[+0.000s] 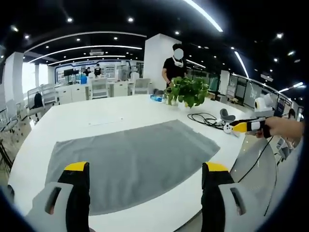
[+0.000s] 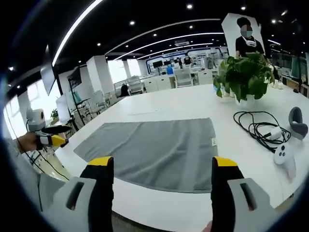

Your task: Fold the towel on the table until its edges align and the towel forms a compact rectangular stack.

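Lying flat ahead of both wide-spread grippers (image 1: 146,170) (image 2: 163,165), grey towel (image 1: 130,157) (image 2: 154,150) untouched.

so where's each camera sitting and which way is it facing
Left gripper view: rides the left gripper, open over the table's near edge, facing the flat grey towel; right gripper and hand at right.
Right gripper view: rides the right gripper, open, facing the towel; left gripper at left.
Shared: towel, potted plant, cable.
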Motion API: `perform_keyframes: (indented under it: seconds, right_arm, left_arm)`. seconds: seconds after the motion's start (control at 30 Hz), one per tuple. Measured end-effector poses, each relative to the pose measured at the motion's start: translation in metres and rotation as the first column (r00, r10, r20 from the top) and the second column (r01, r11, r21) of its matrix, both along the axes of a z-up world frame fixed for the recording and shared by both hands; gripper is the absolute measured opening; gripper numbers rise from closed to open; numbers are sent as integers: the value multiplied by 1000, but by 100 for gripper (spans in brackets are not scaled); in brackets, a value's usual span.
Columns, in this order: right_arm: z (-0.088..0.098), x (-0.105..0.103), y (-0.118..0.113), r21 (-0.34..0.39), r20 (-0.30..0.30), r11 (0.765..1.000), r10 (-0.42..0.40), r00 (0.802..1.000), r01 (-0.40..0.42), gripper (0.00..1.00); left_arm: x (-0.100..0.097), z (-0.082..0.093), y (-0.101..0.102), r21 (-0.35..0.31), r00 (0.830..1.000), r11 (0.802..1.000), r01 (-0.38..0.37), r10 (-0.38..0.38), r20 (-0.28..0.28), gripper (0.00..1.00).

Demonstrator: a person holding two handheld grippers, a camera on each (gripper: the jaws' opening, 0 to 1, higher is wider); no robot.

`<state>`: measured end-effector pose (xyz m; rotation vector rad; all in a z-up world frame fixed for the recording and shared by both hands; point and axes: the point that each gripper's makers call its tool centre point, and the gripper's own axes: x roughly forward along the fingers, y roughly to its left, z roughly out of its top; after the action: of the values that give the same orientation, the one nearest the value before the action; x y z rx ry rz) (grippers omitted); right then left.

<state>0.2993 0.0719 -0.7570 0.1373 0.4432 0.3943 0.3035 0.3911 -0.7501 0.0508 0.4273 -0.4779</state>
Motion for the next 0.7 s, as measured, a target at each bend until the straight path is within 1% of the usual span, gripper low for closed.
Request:
perform_keyframes:
  seconds: [0.2, 0.4, 0.47, 0.6, 0.7]
  right_arm:
    - [5, 4, -13, -19, 2, 1000, 11, 1000, -11, 82]
    - [9, 4, -27, -43, 6, 999, 15, 1000, -14, 80]
    - [11, 5, -33, -53, 4, 998, 14, 1000, -14, 79]
    - [14, 7, -39, -58, 10, 998, 22, 1000, -22, 80]
    - [15, 10, -45, -70, 10, 997, 28, 1000, -27, 82]
  left_arm:
    - [-2, 1, -12, 6, 999, 999, 46, -46, -1, 100]
    - [-2, 3, -15, 4, 999, 999, 52, -52, 3, 99]
    - [-2, 2, -16, 13, 999, 998, 55, -55, 3, 99]
    - [-2, 3, -19, 16, 999, 998, 55, -55, 3, 99]
    - [-1, 5, -25, 19, 998, 998, 57, -57, 7, 99]
